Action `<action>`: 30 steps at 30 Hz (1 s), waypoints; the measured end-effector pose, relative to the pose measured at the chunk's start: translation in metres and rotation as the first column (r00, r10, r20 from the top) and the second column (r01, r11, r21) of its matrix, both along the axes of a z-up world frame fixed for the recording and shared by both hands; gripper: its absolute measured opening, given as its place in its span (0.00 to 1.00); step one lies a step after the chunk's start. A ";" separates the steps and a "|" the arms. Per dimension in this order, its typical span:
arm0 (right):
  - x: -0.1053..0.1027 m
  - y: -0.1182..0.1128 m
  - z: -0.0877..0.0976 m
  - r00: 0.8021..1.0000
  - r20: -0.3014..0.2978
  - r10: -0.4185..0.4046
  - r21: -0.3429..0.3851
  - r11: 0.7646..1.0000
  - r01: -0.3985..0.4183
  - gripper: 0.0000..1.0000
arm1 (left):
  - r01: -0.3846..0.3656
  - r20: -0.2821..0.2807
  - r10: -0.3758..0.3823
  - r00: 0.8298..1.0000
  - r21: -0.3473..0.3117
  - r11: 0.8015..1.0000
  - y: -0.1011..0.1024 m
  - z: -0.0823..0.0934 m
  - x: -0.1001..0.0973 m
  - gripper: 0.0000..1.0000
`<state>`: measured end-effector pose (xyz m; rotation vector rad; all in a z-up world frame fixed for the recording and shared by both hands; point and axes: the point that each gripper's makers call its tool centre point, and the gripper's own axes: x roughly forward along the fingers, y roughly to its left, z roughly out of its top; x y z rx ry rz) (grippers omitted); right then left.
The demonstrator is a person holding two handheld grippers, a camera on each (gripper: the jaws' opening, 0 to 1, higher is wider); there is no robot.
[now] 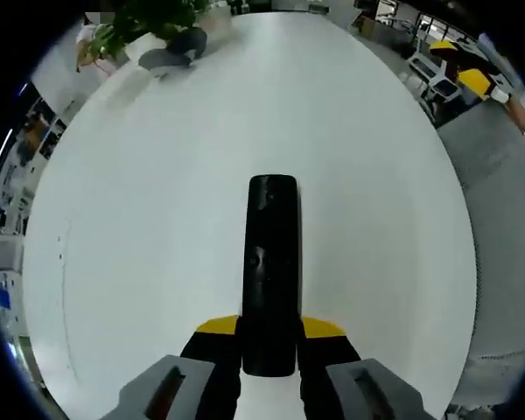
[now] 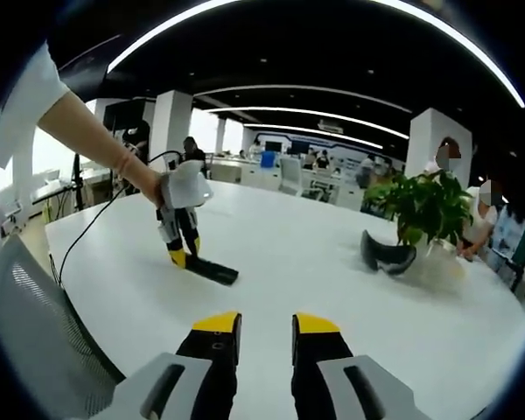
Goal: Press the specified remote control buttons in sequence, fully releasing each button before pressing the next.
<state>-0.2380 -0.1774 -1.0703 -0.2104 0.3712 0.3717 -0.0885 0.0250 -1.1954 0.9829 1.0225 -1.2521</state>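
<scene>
Your left claw (image 1: 269,337) grips the near end of the remote (image 1: 271,271), jaws shut on its sides, so the remote lies flat and steady on the white worktop (image 1: 157,219) with its button face up and clear for pressing. Your right claw (image 2: 266,337) hangs well apart from the remote (image 2: 212,270), jaws slightly parted and holding nothing, apparently kept free as the pressing tool. A plant (image 2: 426,206) and a dark curved object (image 2: 385,254) stand farther off.

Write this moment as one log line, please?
left claw: shut on remote | right claw: open, empty, raised | remote on white table | no button pressed yet
</scene>
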 end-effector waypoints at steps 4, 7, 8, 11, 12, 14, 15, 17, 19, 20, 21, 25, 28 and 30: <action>0.000 0.000 0.001 1.000 0.003 0.002 -0.003 1.000 -0.002 0.20 | -0.012 -0.011 0.012 1.000 -0.010 1.000 0.001 0.000 -0.006 0.23; 0.000 -0.001 0.001 1.000 0.003 -0.002 -0.007 1.000 0.002 0.21 | -0.015 -0.009 0.015 1.000 -0.015 1.000 0.001 0.000 -0.009 0.23; 0.000 -0.001 0.001 1.000 0.004 -0.003 -0.009 1.000 0.003 0.21 | -0.020 -0.005 0.019 1.000 -0.016 1.000 0.001 0.000 -0.010 0.23; 0.000 0.000 0.000 1.000 -0.001 0.001 -0.009 1.000 -0.001 0.20 | -0.024 -0.007 0.024 1.000 -0.020 1.000 0.001 0.001 -0.015 0.23; 0.000 0.000 0.000 1.000 -0.001 0.002 -0.012 1.000 -0.002 0.20 | -0.020 -0.009 0.020 1.000 -0.023 1.000 0.001 0.000 -0.016 0.23; 0.000 0.001 0.000 1.000 -0.002 0.006 -0.013 1.000 -0.006 0.20 | -0.022 -0.011 0.021 1.000 -0.028 0.999 0.001 0.000 -0.018 0.23; -0.001 0.001 0.000 1.000 -0.003 0.007 -0.012 1.000 -0.007 0.20 | -0.020 -0.010 0.020 1.000 -0.029 0.999 0.001 0.000 -0.020 0.23; -0.001 0.001 0.000 1.000 -0.003 0.007 -0.015 1.000 -0.007 0.20 | -0.020 -0.010 0.019 1.000 -0.032 0.999 0.001 0.001 -0.021 0.23; -0.001 0.000 0.000 1.000 -0.002 0.005 -0.018 1.000 -0.005 0.20 | -0.022 -0.010 0.022 1.000 -0.032 0.999 0.001 0.000 -0.023 0.23; -0.001 0.000 0.000 1.000 -0.002 0.004 -0.019 1.000 -0.004 0.20 | -0.022 -0.012 0.022 1.000 -0.032 0.999 0.001 0.000 -0.024 0.23; -0.001 0.000 0.000 1.000 -0.003 0.005 -0.018 1.000 -0.005 0.20 | -0.021 -0.012 0.021 1.000 -0.031 0.999 0.001 0.000 -0.025 0.23; -0.001 0.000 -0.001 1.000 -0.004 0.007 -0.020 1.000 -0.007 0.20 | -0.021 -0.012 0.021 1.000 -0.035 0.999 0.000 0.000 -0.030 0.23; -0.001 0.001 -0.001 1.000 -0.006 0.010 -0.023 1.000 -0.010 0.20 | -0.024 -0.012 0.024 1.000 -0.042 0.999 0.000 0.000 -0.034 0.23; -0.001 0.001 -0.002 1.000 -0.008 0.013 -0.023 1.000 -0.013 0.20 | -0.017 -0.011 0.016 1.000 -0.043 0.999 0.000 0.000 -0.037 0.23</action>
